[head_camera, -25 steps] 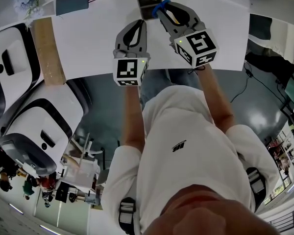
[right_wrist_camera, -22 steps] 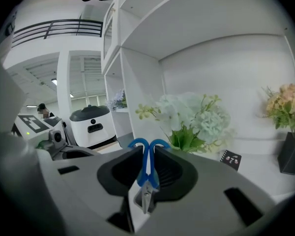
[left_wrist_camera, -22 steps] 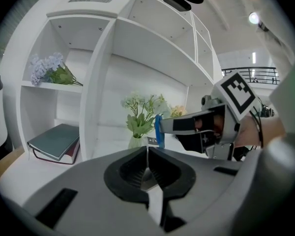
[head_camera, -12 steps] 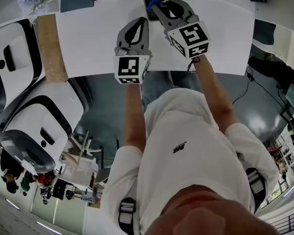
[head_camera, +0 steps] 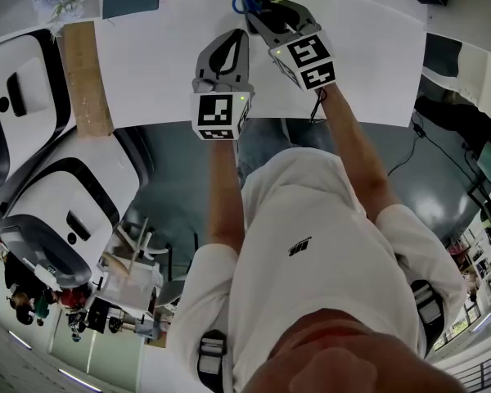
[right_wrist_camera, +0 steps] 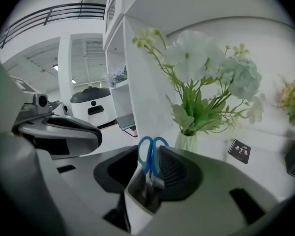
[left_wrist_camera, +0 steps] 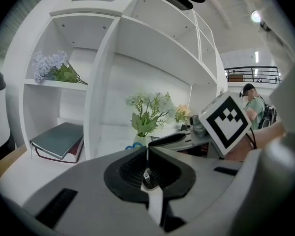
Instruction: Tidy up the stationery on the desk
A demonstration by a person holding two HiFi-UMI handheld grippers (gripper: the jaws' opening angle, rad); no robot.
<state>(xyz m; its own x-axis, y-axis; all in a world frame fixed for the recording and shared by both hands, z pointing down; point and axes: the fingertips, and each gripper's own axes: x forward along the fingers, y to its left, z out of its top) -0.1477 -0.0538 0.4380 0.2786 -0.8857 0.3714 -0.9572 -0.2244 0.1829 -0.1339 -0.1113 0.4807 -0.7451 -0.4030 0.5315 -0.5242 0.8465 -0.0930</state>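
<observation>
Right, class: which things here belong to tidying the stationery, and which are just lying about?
Belong to the job:
- blue-handled scissors
- white holder they stand in
- right gripper, jaws just opened, scissors between them

Just lying about:
- vase of flowers
- stacked books on the shelf
- brown board

Illumination is bright, diffuse and even in all three views; shadows are faint. In the head view the white desk [head_camera: 147, 72] across the upper frame is close to overexposed, and the glossy floor [head_camera: 430, 203] at centre right carries a soft glare patch. Straight edges bow strongly toward the borders. Both gripper views are circular fisheye images with black corners. A ceiling lamp [left_wrist_camera: 256, 16] flares at upper right of the left gripper view. The near foreground is soft and the background sharper.
</observation>
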